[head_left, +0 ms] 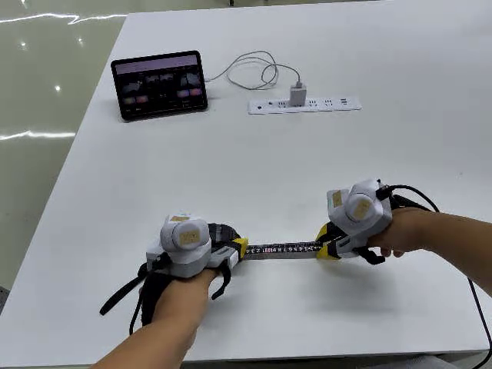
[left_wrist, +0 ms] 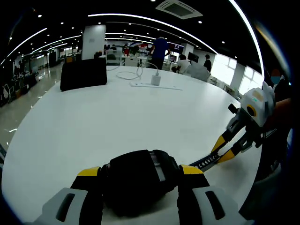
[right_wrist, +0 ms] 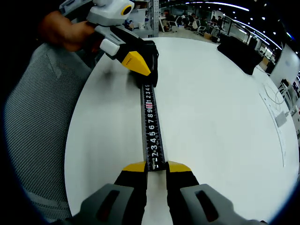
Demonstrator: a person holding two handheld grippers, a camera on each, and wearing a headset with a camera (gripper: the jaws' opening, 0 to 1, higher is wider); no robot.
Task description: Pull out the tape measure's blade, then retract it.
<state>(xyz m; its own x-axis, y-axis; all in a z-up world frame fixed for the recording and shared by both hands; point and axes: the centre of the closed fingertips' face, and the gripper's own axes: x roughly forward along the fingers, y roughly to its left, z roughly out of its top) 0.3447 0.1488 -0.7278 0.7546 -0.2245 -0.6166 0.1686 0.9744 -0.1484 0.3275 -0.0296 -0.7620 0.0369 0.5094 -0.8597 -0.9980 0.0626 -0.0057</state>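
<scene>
Your left gripper [left_wrist: 140, 171] is closed on the black tape measure [left_wrist: 138, 185], which sits on the white worktop [head_left: 292, 169] at its near side. Your right gripper [right_wrist: 156, 167] pinches the end of the blade [right_wrist: 150, 122]. The blade is stretched out to the right, low over the worktop between both grippers.

We are finding the tape measure [head_left: 223, 234] lying on the table [head_left: 307, 169] nearest us, its blade [head_left: 280, 249] running rightward; the tablet [head_left: 160, 84] and power strip [head_left: 304, 104] are sitting behind.
</scene>
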